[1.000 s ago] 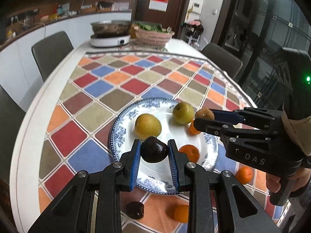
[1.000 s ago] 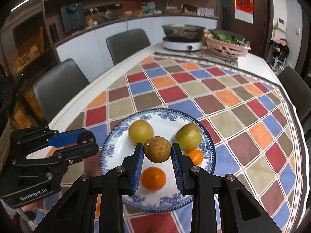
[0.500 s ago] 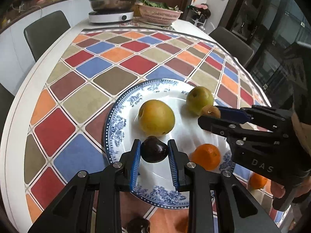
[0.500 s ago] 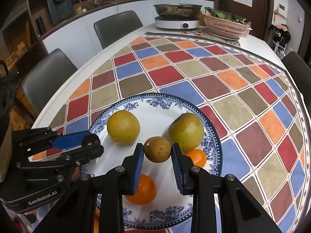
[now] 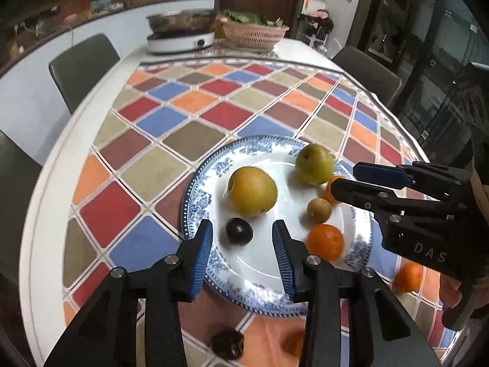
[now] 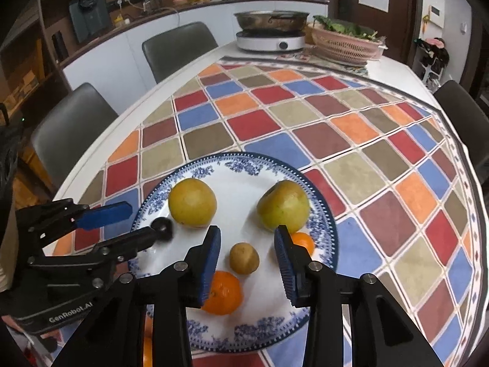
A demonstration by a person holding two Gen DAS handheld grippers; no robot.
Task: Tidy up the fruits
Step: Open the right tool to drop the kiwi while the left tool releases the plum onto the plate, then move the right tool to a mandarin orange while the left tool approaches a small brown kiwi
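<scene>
A blue-and-white plate [image 5: 198, 195] [image 6: 262, 333] holds a yellow pear [image 5: 252, 190] [image 6: 192, 202], a green pear [image 5: 314, 163] [image 6: 282, 205], two oranges [image 5: 324, 241] [image 6: 223, 292], a small brown fruit [image 5: 318, 210] [image 6: 244, 257] and a dark plum [image 5: 239, 231] [image 6: 162, 227]. My left gripper [image 5: 241, 244] is open just above the plum, which lies free on the plate. My right gripper [image 6: 247, 253] is open around the brown fruit, not touching it.
Off the plate near the front edge lie another dark plum [image 5: 227, 344] and two more oranges [image 5: 408, 276]. A hot pot cooker [image 6: 270, 35] and a pink basket of greens [image 6: 345, 46] stand at the table's far end. Grey chairs [image 6: 177, 49] surround the table.
Both grippers have opened. The left let the plum down on the plate, the right let the brown fruit down, and both have drawn back a little.
</scene>
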